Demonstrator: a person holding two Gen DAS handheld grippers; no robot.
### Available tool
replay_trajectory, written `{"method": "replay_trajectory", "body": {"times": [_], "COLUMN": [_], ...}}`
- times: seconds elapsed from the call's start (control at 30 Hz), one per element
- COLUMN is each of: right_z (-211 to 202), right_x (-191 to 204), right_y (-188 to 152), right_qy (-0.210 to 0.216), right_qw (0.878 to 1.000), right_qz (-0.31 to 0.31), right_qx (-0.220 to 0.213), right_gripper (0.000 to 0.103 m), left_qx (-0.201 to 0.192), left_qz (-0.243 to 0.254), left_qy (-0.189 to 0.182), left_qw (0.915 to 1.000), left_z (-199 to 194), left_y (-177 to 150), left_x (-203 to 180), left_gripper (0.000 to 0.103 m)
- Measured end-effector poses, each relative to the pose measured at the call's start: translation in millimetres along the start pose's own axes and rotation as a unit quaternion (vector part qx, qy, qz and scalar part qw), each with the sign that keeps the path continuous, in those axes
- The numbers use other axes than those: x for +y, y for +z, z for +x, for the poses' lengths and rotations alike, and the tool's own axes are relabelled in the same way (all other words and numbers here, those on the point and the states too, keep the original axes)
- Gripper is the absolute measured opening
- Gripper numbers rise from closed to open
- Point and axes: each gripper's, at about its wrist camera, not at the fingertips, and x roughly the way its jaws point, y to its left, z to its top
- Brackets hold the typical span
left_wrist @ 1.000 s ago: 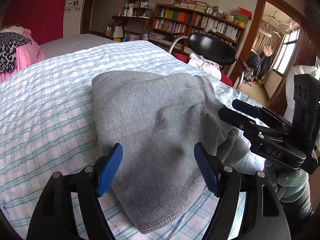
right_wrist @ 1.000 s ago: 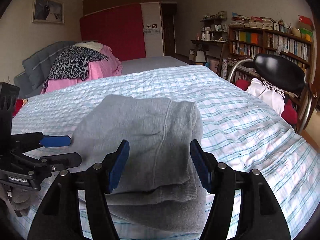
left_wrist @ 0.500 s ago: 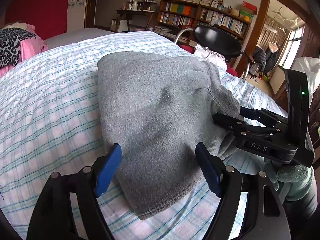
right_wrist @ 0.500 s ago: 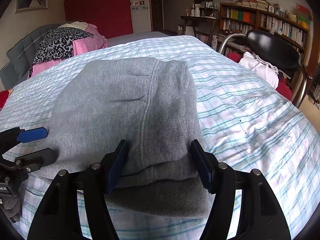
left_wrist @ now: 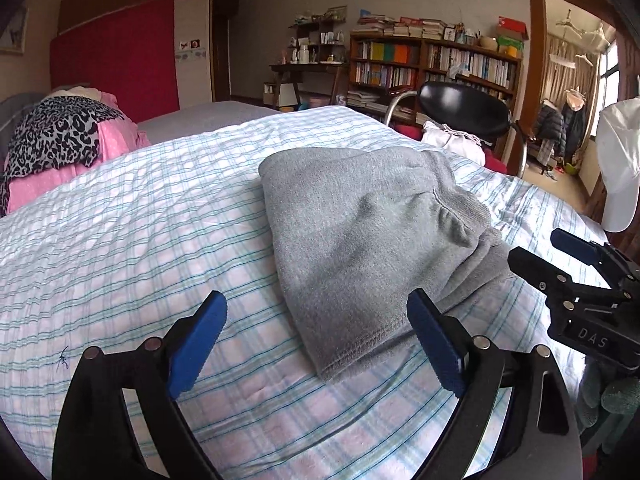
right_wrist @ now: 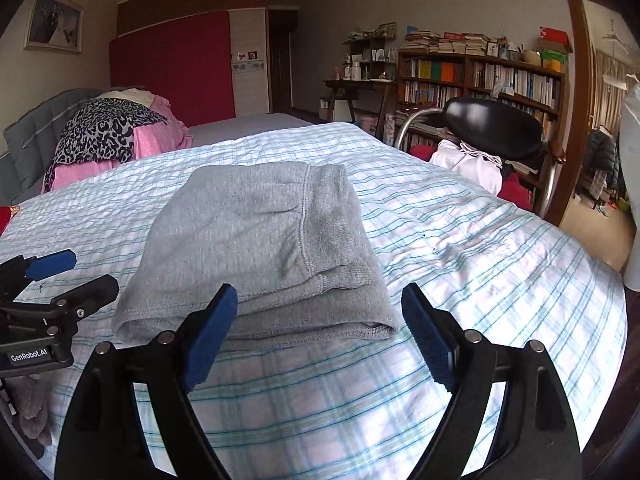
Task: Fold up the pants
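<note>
- Blue pads of the left gripper (left_wrist: 316, 336) stand far apart and the jaws are opening; the near corner of the folded pile lies between them, touched by neither pad.
- Right gripper (right_wrist: 318, 332) likewise: jaws wide and opening, pads clear of the cloth, with the pile's near edge just ahead of the tips.
- Each gripper shows in the other's view, the right gripper at the right edge of the left wrist view (left_wrist: 560, 256) and the left gripper at the left edge of the right wrist view (right_wrist: 60, 276), both beside the pile and apart from it.
- Grey pants (right_wrist: 260, 248) lie folded into a thick, roughly square pile, several layers deep, with a stitched seam running along the top layer.
- Pile rests on the bed (right_wrist: 480, 264), on a white sheet with a blue and pink check.
- Farther back, a leopard-print cloth (right_wrist: 100, 132) lies over pink bedding at the head of the bed.
- Black chair (right_wrist: 496, 128) stands beside the bed, with white cloth on it.
- Bookshelf (right_wrist: 480, 76) lines the far wall.
</note>
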Motion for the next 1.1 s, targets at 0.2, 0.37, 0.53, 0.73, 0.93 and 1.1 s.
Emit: {"method": "replay_trajectory", "body": {"times": [0.2,0.37,0.53,0.73,0.93,1.1], "right_z": [-3,-3,-8,-6,-4,2], "right_x": [-1,11,19,17,16,16], "right_y": [-8,-11,-11,-13,-15,-17], "right_qy": [0.002,0.000,-0.003,-0.005,-0.004,-0.005], "right_qw": [1.000,1.000,1.000,1.000,1.000,1.000], "right_qz": [0.028,0.015,-0.004,0.002,0.002,0.003], "right_qx": [0.004,0.002,-0.016,-0.014,-0.012,-0.002], "right_gripper": [0.086,0.086,0.089,0.090,0.091,0.091], "left_qx": [0.002,-0.006,-0.012,-0.008,-0.006,-0.007], "left_qz": [-0.016,-0.026,-0.021,-0.005,-0.001,0.007], "left_qy": [0.010,0.013,0.022,0.024,0.023,0.026], "left_qw": [0.9998,0.9996,0.9995,0.9997,0.9997,0.9996], "left_z": [-3,-7,-10,-8,-7,-7], "left_y": [-6,-4,-4,-5,-5,-4], "left_x": [9,15,14,8,6,3], "left_gripper": [0.091,0.091,0.091,0.093,0.093,0.093]}}
